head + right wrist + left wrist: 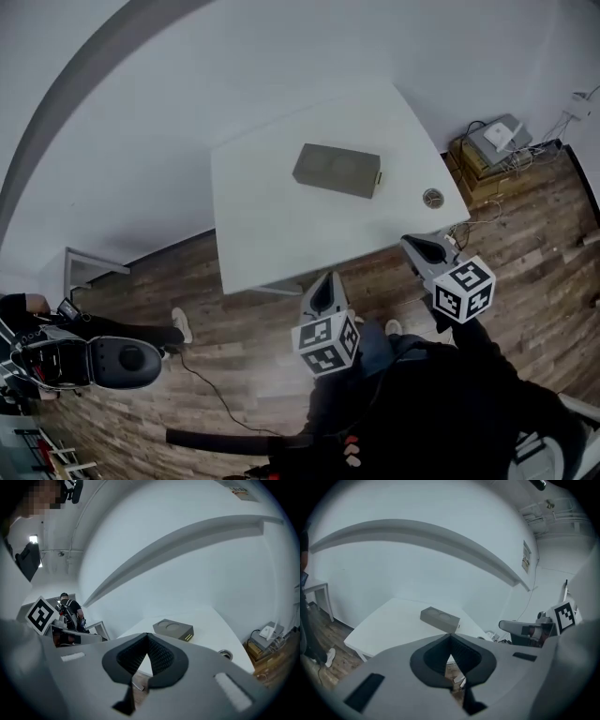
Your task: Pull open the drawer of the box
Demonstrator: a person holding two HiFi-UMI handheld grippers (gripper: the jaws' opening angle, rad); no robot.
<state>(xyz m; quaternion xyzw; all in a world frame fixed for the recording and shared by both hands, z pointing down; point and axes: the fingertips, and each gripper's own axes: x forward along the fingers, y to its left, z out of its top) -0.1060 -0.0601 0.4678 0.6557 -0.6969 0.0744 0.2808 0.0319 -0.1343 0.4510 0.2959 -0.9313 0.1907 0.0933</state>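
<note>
A flat grey box (pixel 337 171) lies in the middle of the white table (pixel 272 234), with a small yellowish tab (pixel 379 178) on its right end; its drawer looks closed. Both grippers hang off the table's near edge, well short of the box. My left gripper (pixel 325 283) is shut and empty, its tips meeting. My right gripper (pixel 419 246) is also shut and empty, near the table's right front corner. The box (pixel 439 619) shows beyond the left gripper (pixel 450 636), and the box (pixel 173 629) lies ahead of the right gripper (pixel 147 636).
A small round metal thing (pixel 432 198) sits on the table near its right edge. A carton with devices and cables (pixel 492 148) stands on the wood floor at right. A person with equipment (pixel 84 349) and a small white frame (pixel 89 267) are at left.
</note>
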